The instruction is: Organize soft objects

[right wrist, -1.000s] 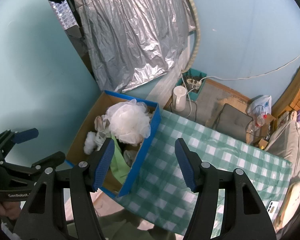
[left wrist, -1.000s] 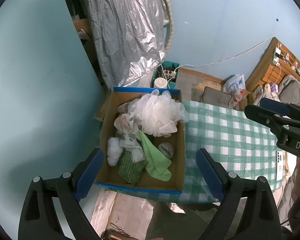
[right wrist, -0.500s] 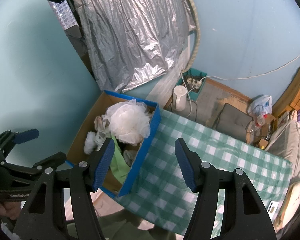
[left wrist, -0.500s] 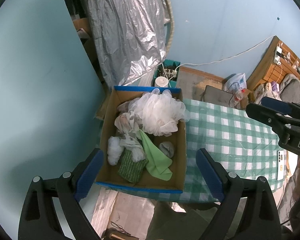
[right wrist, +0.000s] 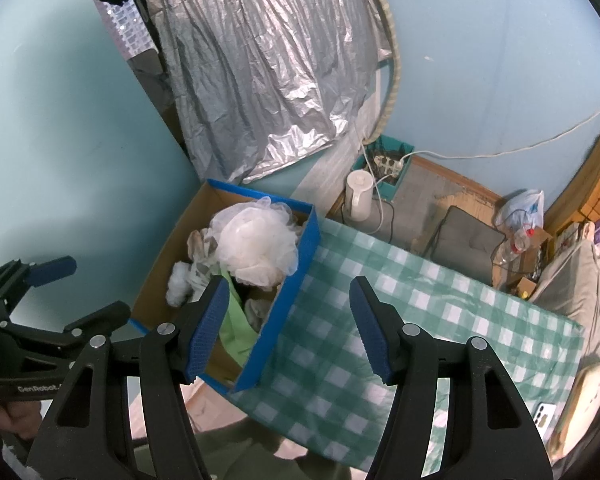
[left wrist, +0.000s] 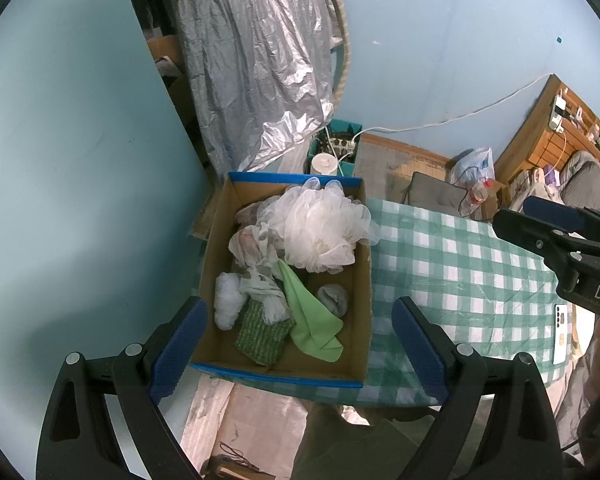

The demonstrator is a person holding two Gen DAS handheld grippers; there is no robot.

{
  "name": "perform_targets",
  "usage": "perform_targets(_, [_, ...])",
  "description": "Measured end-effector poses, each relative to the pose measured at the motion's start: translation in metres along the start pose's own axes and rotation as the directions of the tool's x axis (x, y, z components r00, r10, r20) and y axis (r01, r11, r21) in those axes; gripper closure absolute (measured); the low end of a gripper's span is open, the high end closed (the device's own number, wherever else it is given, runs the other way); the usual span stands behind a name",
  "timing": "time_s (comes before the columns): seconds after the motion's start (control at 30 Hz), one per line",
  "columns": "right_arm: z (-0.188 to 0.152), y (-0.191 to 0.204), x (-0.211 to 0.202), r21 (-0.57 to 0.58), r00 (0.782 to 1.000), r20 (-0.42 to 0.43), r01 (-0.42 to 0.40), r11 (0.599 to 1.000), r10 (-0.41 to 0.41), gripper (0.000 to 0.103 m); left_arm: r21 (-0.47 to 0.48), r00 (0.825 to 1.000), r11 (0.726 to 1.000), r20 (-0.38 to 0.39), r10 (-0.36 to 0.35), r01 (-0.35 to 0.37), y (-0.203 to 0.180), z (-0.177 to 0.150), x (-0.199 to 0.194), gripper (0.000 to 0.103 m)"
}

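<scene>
A blue-edged cardboard box (left wrist: 362, 304) (right wrist: 296, 292) stands at the left end of the table. Inside lie a white mesh bath pouf (left wrist: 320, 228) (right wrist: 256, 246), a light green cloth (left wrist: 312, 320) (right wrist: 236, 328), a dark green knitted pad (left wrist: 262, 338), white cotton wads (left wrist: 228, 300), crumpled plastic bags (left wrist: 256, 248) and a grey rolled sock (left wrist: 334, 298). My left gripper (left wrist: 298, 346) hovers high over the box, open and empty. Over the box's right wall and the cloth, my right gripper (right wrist: 286, 326) is also open with nothing in it.
A green-and-white checked cloth (left wrist: 460, 272) (right wrist: 400, 320) covers the table. A white phone (left wrist: 561, 334) lies at its right edge. On the floor beyond are a white kettle (right wrist: 359, 196), a teal bin with a power strip (right wrist: 388, 164), a grey cushion (right wrist: 466, 240) and a silver foil sheet (right wrist: 260, 60).
</scene>
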State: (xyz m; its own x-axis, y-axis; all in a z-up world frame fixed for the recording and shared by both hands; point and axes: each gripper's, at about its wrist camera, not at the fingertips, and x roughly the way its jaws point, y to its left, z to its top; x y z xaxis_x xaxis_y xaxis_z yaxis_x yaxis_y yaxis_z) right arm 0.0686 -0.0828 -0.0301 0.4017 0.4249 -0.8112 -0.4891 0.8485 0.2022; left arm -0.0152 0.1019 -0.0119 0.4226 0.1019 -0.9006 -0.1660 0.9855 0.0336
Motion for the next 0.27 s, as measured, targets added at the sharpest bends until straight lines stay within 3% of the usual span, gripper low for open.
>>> perform_targets(0.27, [0.0020, 0.0007, 0.0012, 0.007, 1.000, 0.001, 0.003, 1.000, -0.003, 0.041, 0.000, 1.000, 1.000, 0.000, 0.002, -0.002, 0.0001, 0.0003, 0.0007, 0.009])
